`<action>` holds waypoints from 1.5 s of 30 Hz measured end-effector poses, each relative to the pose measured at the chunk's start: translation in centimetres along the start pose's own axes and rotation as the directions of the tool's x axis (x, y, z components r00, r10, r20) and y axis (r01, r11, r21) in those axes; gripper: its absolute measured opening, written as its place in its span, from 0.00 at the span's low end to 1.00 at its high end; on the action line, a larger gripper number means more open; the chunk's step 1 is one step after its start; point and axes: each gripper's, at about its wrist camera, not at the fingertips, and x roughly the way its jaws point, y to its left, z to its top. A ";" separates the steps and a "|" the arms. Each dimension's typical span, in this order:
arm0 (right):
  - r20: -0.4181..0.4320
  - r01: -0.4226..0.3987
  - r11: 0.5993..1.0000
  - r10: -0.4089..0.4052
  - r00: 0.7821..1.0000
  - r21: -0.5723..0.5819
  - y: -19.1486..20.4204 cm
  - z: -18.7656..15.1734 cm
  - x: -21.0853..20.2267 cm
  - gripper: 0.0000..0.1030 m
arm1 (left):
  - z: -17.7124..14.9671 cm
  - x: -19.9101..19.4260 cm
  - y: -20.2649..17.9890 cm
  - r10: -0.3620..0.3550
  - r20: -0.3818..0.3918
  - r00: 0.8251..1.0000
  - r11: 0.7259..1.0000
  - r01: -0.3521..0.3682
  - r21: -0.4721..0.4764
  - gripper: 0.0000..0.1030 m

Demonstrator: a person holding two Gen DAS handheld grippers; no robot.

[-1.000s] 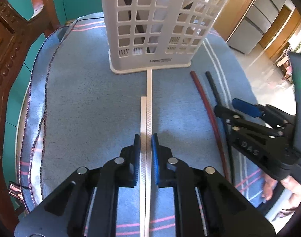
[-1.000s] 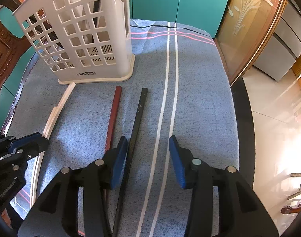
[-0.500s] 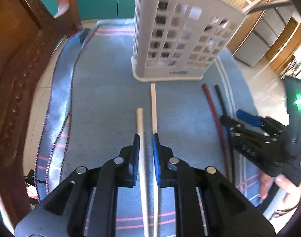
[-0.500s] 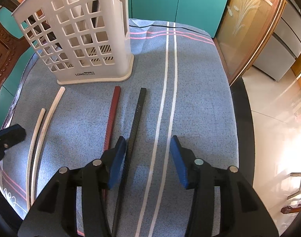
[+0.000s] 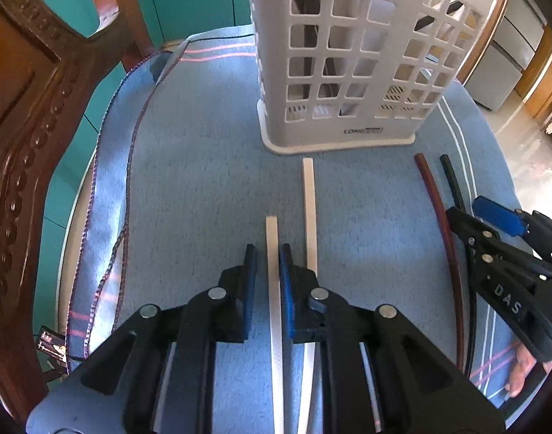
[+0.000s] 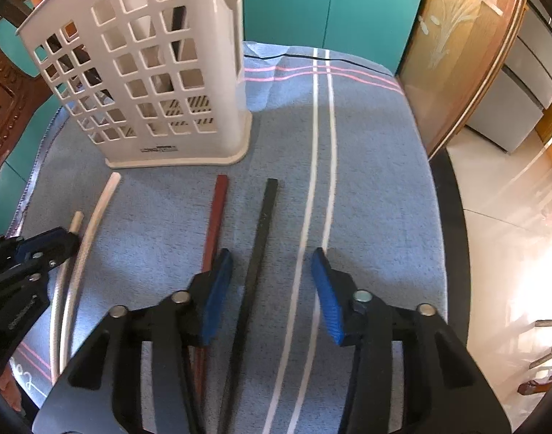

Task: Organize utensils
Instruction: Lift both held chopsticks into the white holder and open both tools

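Note:
My left gripper (image 5: pixel 268 253) is shut on a white chopstick (image 5: pixel 272 231), which points toward the white lattice basket (image 5: pixel 348 54). A second white chopstick (image 5: pixel 309 202) lies on the cloth just to its right. In the right wrist view my right gripper (image 6: pixel 270 256) straddles a black chopstick (image 6: pixel 265 217); its jaws are closing, and the pads stand clear of the stick. A red chopstick (image 6: pixel 218 209) lies just outside its left finger. The basket (image 6: pixel 149 72) stands behind, with dark utensils inside. The left gripper (image 6: pixel 55 240) shows at the left edge.
A blue cloth (image 6: pixel 366 181) with white and pink stripes covers the table. A carved wooden chair (image 5: pixel 30 144) stands close at the left. The table's edge and a tiled floor (image 6: pixel 500 217) lie to the right. A person's hand (image 5: pixel 522 372) shows at the lower right.
The left gripper has drawn one white chopstick back and apart from the other, which stays on the cloth. The right gripper has kept its place over the black chopstick.

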 end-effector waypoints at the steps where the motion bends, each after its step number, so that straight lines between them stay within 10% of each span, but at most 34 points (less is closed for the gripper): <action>1: -0.001 -0.011 1.000 0.011 1.000 -0.003 0.1 0.1 -0.1 0.27 | 0.0 0.0 0.0 0.001 0.000 1.000 1.000 -0.001 -0.001 0.14; 3: 0.001 -0.026 1.000 0.026 1.000 -0.008 0.3 0.3 -0.2 0.10 | 0.5 0.1 -0.1 0.000 0.000 1.000 1.000 0.000 0.000 0.13; 13: 0.084 -0.122 0.992 0.118 0.990 0.044 -1.3 1.1 -2.6 0.06 | 0.8 -2.5 -0.6 -0.021 0.075 0.997 1.000 0.021 -0.003 0.07; 20: 0.247 -0.255 0.967 0.243 0.938 0.019 -2.9 1.1 -10.5 0.06 | 0.2 -10.2 0.3 -0.110 0.245 0.963 0.994 0.106 0.028 0.07; 28: 0.395 -0.336 0.942 0.303 0.867 0.016 -4.1 1.2 -18.0 0.06 | 0.3 -21.1 0.4 -0.173 0.475 0.863 0.985 0.164 0.061 0.07; 34: 0.522 -0.348 0.938 0.295 0.801 0.004 -4.5 3.0 -22.8 0.06 | 2.7 -28.1 1.4 -0.202 0.626 0.753 0.976 0.207 0.066 0.07; 41: 0.669 -0.307 0.952 0.240 0.703 -0.019 -3.2 7.2 -27.1 0.06 | 7.1 -31.9 3.0 -0.170 0.754 0.635 0.961 0.276 -0.016 0.07; 45: 0.738 -0.304 0.953 0.199 0.644 0.008 -2.9 8.7 -27.0 0.06 | 8.5 -31.3 4.4 -0.116 0.791 0.600 0.951 0.298 -0.086 0.07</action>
